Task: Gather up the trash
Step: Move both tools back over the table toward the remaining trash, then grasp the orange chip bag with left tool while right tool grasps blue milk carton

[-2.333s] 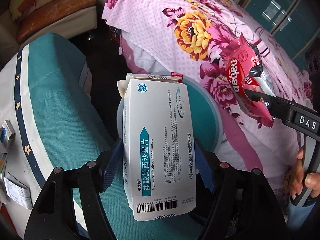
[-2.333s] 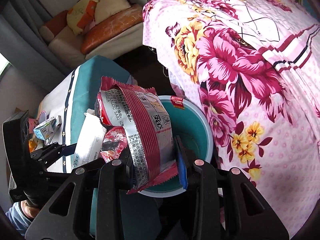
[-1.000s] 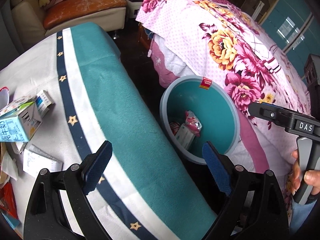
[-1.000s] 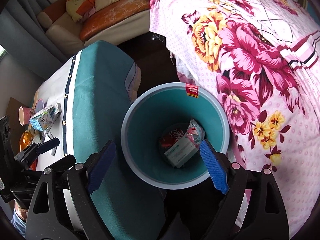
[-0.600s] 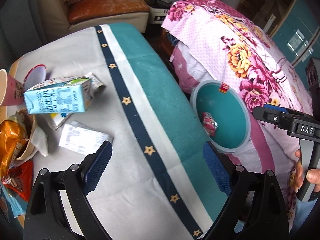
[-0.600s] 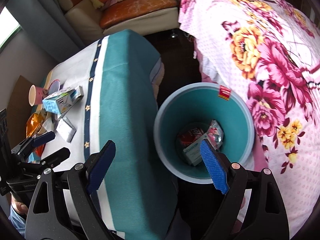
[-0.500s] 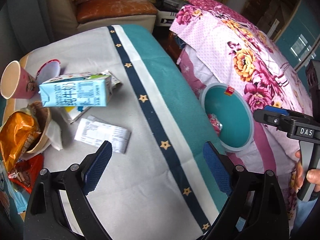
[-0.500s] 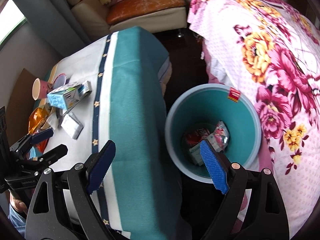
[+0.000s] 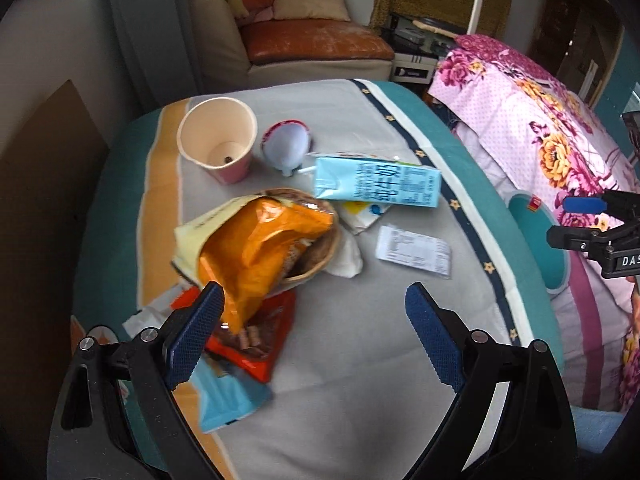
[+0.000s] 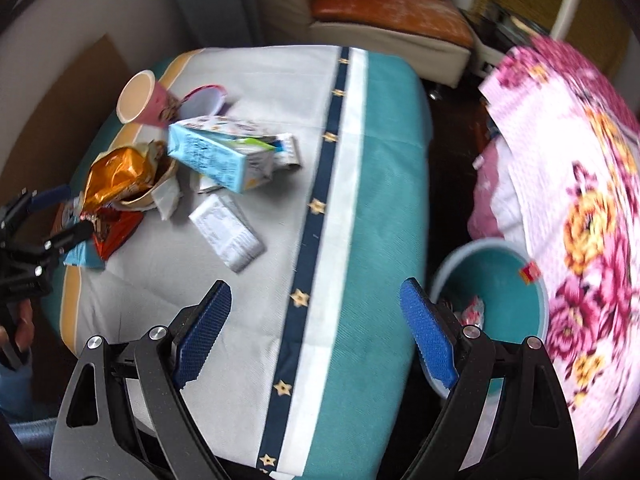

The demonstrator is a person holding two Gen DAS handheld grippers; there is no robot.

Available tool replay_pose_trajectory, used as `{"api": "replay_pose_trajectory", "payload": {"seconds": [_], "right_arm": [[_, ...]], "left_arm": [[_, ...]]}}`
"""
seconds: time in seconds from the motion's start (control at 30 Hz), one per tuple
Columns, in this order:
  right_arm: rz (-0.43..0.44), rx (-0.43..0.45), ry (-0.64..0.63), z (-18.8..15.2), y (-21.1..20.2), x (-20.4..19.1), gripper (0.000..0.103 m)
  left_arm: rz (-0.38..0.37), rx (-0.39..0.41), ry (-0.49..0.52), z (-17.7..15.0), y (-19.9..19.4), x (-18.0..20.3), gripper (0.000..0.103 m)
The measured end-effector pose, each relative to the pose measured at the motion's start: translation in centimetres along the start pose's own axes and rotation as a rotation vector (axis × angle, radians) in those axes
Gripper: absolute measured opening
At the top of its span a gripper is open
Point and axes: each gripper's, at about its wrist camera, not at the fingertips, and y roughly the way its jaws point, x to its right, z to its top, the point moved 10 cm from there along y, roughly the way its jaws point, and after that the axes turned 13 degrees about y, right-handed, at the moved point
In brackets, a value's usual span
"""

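Both my grippers are empty with the jaws spread wide. My left gripper [image 9: 312,336] hangs over the table [image 9: 360,400], on the side away from the bin [image 10: 536,280], aimed at the trash pile so the fingers can come down around something. My right gripper [image 10: 316,332] hovers over the table edge next to the bin, which sits on the floor between the table and the flowered bedspread [image 10: 580,200], close enough for short drops.

Remaining trash, all on the table and across from the bin:
- blue milk carton [image 9: 378,187] lying flat, nearest the bin
- white paper packet [image 9: 414,251] just bin-side of the pile
- orange snack bag [image 9: 256,252] propped in a small basket [image 9: 320,256]
- red wrapper [image 9: 256,340] and a blue packet [image 9: 228,400], blurred, probably flat wrappers
- pink paper cup [image 9: 218,140] upright, farthest from the bin, a peeled lid [image 9: 288,146] beside it

Some trash shows inside the bin already.
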Motion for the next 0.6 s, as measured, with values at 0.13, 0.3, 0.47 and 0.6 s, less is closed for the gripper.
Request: {"api": "replay_pose_trajectory", "payload": {"seconds": [0.13,0.3,0.47,0.6], "right_arm": [[-0.037,0.013,-0.141,1.7,1.5,-3.9,0.082],[-0.048,0.014,-0.270,3.4,3.6,-8.1,0.082],[-0.088,0.022,-0.364,5.2,5.9,-10.6,0.082],[-0.113,0.008,-0.448,6.1,7.8,-12.1,0.072]], "left_arm": [[0.012,-0.020,-0.020,-1.2,0.5,-2.9,0.092],[0.005,-0.035,-0.048,-2.0,1.7,-5.9,0.092],[-0.032,-0.035,-0.058,-1.8,2.8,-7.3,0.092],[-0.056,-0.032,-0.046,-1.0,3.5,-8.3,0.092]]}}
